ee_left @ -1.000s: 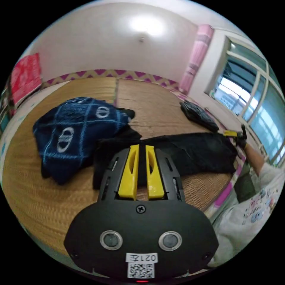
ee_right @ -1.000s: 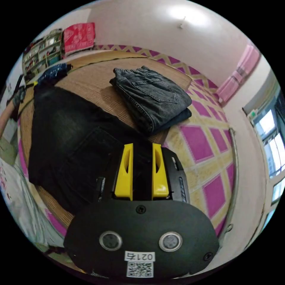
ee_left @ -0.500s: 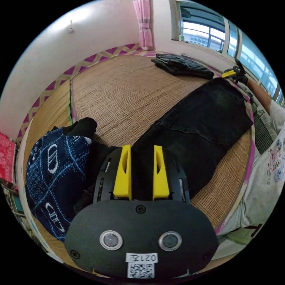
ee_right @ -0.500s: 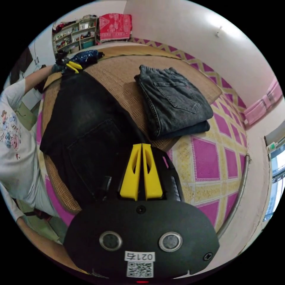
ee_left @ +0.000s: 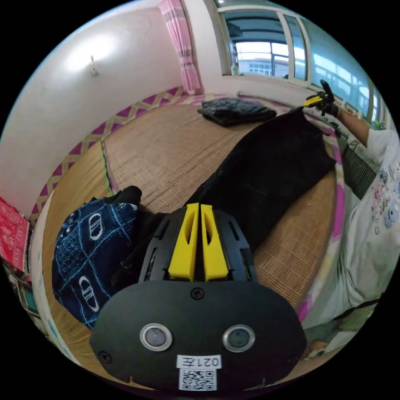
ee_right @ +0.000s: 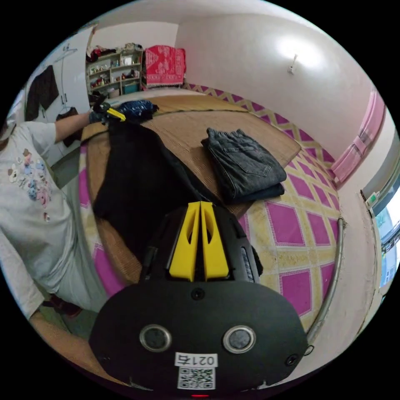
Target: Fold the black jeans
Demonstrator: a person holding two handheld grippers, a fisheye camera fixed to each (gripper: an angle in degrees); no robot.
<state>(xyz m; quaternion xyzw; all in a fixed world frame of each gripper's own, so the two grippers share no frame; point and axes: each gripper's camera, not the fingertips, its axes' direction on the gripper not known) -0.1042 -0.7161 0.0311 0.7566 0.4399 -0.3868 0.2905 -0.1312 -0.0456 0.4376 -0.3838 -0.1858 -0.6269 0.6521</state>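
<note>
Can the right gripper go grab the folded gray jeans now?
Probably not yet. The right gripper looks shut on the black jeans. The folded gray jeans lie uncovered on the mat, so after letting go the way looks free.

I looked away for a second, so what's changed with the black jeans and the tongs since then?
Both tongs closed on the black jeans: the right tongs first, then the left tongs, and the jeans are lifted between them. The folded grey jeans and the blue patterned garment stayed put.
</note>
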